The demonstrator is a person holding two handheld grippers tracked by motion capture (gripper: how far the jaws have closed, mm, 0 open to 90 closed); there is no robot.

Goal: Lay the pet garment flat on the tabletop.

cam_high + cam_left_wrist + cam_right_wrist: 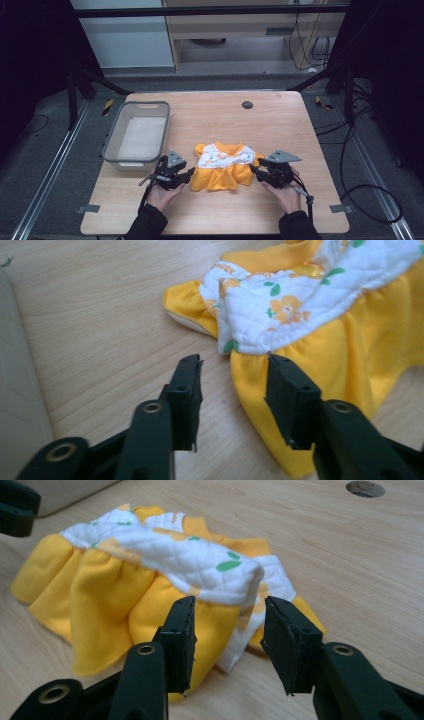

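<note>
While dress (225, 167) lies on table (280, 125), grey bin (111, 145) beside it, nothing inside.

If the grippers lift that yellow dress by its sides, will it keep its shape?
Probably not: the yellow dress lies in soft gathered folds, so it should sag between grips. It looks thin and light. Pushed, it would likely bunch on the table rather than slide.

Yellow-and-white dress (225, 167) lies flat at lower centre of frame on tabletop (280, 125). My left tool (191, 174) sits just beside its left edge, right tool (253, 170) just beside its right edge, both low over wood. Grey bin (114, 145) at centre left. Dark round disc (247, 105) upper centre.
</note>
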